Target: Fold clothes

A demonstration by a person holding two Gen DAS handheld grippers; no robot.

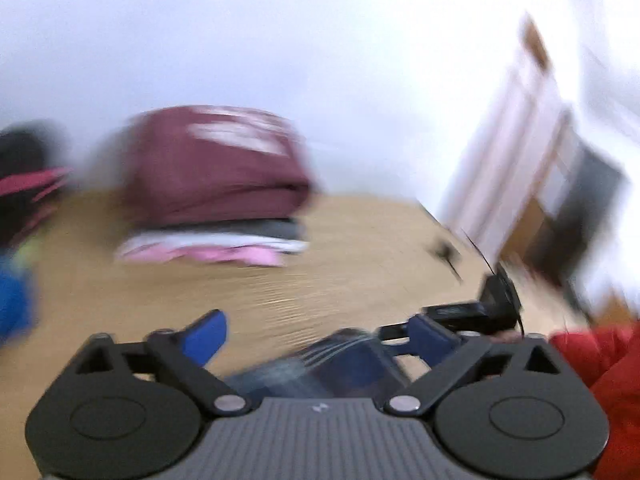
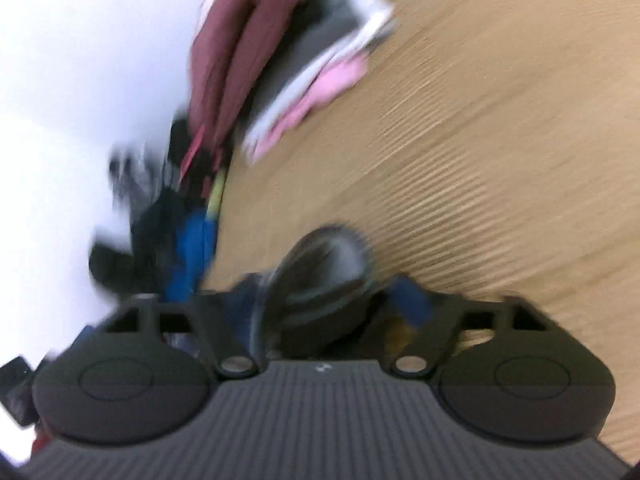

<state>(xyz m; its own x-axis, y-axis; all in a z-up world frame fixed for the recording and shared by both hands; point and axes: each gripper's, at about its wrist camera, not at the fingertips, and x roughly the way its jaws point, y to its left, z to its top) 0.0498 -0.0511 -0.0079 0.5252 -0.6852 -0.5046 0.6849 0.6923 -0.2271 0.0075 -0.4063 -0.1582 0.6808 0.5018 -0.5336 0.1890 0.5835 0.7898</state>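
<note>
While a folded stack (image 1: 212, 184) sits on the desk (image 1: 360, 264), more clothes wait.
Left gripper (image 1: 320, 334) jaws spread; right gripper (image 2: 324, 292) jaws around dark cloth (image 2: 320, 268), grip unclear.

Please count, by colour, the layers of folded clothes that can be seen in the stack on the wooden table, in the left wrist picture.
The picture is blurred, so this counts only the layers that show in the stack.
Maroon: 1
Grey: 1
White: 1
Pink: 1
Total: 4
</note>
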